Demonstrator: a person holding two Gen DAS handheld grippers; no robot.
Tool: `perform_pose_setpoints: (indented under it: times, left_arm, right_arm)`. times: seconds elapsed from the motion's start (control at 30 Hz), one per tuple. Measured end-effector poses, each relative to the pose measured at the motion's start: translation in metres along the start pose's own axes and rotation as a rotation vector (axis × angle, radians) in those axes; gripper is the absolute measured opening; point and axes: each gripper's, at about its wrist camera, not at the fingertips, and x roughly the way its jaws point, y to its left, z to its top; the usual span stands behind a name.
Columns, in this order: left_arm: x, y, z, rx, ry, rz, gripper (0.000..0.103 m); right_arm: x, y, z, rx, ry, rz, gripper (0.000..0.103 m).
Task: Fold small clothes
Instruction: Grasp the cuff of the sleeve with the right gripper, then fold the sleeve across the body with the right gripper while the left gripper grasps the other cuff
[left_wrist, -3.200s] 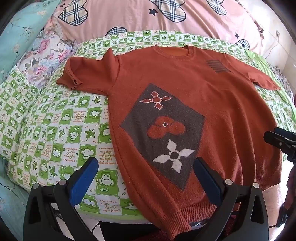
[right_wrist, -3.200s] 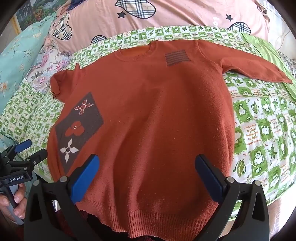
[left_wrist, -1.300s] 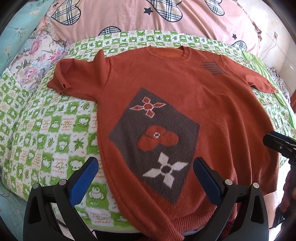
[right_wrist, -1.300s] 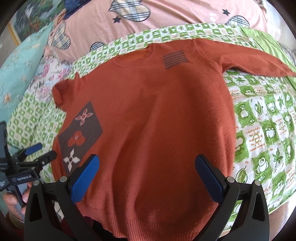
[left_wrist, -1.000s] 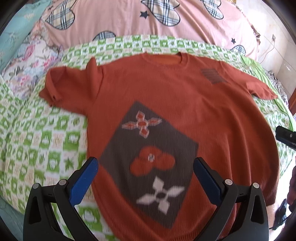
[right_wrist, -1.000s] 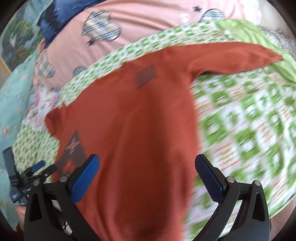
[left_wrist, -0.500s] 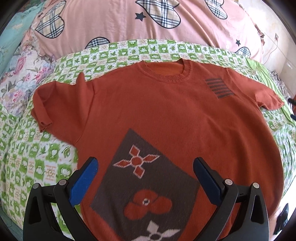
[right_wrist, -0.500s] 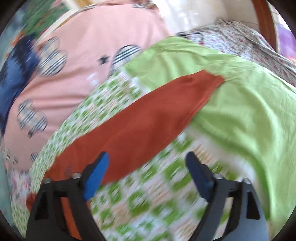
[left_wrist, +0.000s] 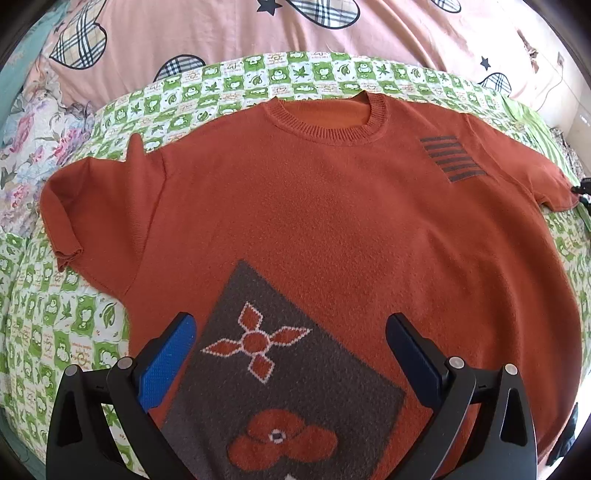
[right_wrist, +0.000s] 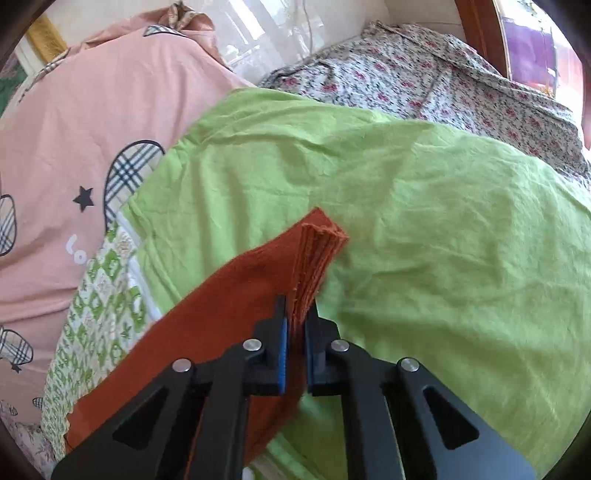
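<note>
Since half a second ago your right gripper (right_wrist: 295, 328) went from spread to pinching the sleeve cuff (right_wrist: 317, 251) of the orange sweater (left_wrist: 314, 221) over the lime sheet (right_wrist: 424, 221). Your left gripper (left_wrist: 291, 354) hovers spread wide above the sweater, which lies flat on the green checked quilt (left_wrist: 55, 325).

left tongs (left_wrist: 290, 347) agape | above sweater (left_wrist: 314, 221) | on checked quilt (left_wrist: 55, 332)
</note>
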Motion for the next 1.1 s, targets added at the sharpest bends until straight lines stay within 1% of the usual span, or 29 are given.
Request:
perform_pose_setpoints:
  times: [0.03, 0.13, 0.23, 0.33, 0.37, 0.4, 0.47, 0.5, 0.6, 0.73, 0.8, 0.9, 0.93, 0.97, 1.0, 1.03, 1.07, 1.1]
  left_arm:
    - [0.0, 0.0, 0.0, -0.004, 0.0, -0.008, 0.103]
    - [0.002, 0.0, 0.002, -0.012, -0.005, -0.034, 0.103]
    - [0.003, 0.0, 0.001, -0.011, -0.015, -0.046, 0.103]
    - [0.005, 0.003, -0.001, -0.017, -0.013, -0.056, 0.103]
    - [0.005, 0.006, -0.001, -0.026, -0.011, -0.067, 0.103]
    - [0.004, 0.009, -0.002, -0.034, -0.01, -0.077, 0.103]
    - [0.001, 0.019, -0.004, -0.065, -0.016, -0.099, 0.103]
    - [0.0, 0.023, -0.005, -0.076, -0.021, -0.097, 0.103]
    - [-0.004, 0.039, -0.009, -0.105, -0.051, -0.069, 0.103]
    - [-0.008, 0.061, -0.014, -0.149, -0.064, -0.103, 0.103]
    - [-0.007, 0.069, -0.015, -0.163, -0.068, -0.116, 0.103]
    - [-0.003, 0.077, -0.013, -0.175, -0.066, -0.129, 0.103]
    - [0.0, 0.079, -0.012, -0.179, -0.066, -0.136, 0.103]
    - [0.002, 0.08, -0.01, -0.18, -0.064, -0.142, 0.103]
    - [0.005, 0.079, -0.009, -0.182, -0.06, -0.154, 0.103]
    - [0.01, 0.077, -0.007, -0.184, -0.053, -0.167, 0.103]
    - [0.015, 0.075, -0.004, -0.188, -0.05, -0.187, 0.103]
    - [0.019, 0.073, -0.002, -0.191, -0.045, -0.197, 0.103]
  right_arm:
    - [-0.006, 0.009, -0.003, -0.018, -0.006, 0.02, 0.008]
    - [-0.032, 0.053, -0.023, -0.092, 0.003, 0.138, 0.008]
    - [-0.059, 0.112, -0.057, -0.172, 0.041, 0.285, 0.008]
    - [-0.073, 0.183, -0.102, -0.245, 0.14, 0.453, 0.008]
    - [-0.075, 0.204, -0.117, -0.269, 0.176, 0.496, 0.008]
    - [-0.076, 0.232, -0.14, -0.3, 0.227, 0.551, 0.008]
    - [-0.072, 0.273, -0.182, -0.335, 0.319, 0.636, 0.008]
    - [-0.069, 0.295, -0.205, -0.347, 0.373, 0.678, 0.008]
    - [-0.061, 0.353, -0.269, -0.417, 0.484, 0.738, 0.008]
    - [-0.051, 0.407, -0.347, -0.508, 0.619, 0.772, 0.008]
    - [-0.047, 0.424, -0.376, -0.547, 0.668, 0.773, 0.008]
    - [-0.043, 0.44, -0.407, -0.588, 0.73, 0.775, 0.009]
    - [-0.041, 0.444, -0.417, -0.606, 0.746, 0.77, 0.012]
    - [-0.039, 0.447, -0.426, -0.62, 0.765, 0.765, 0.013]
    - [-0.036, 0.448, -0.433, -0.619, 0.786, 0.763, 0.017]
    - [-0.033, 0.447, -0.435, -0.608, 0.808, 0.763, 0.024]
    - [-0.028, 0.445, -0.437, -0.581, 0.84, 0.772, 0.047]
    - [-0.028, 0.44, -0.436, -0.558, 0.854, 0.78, 0.058]
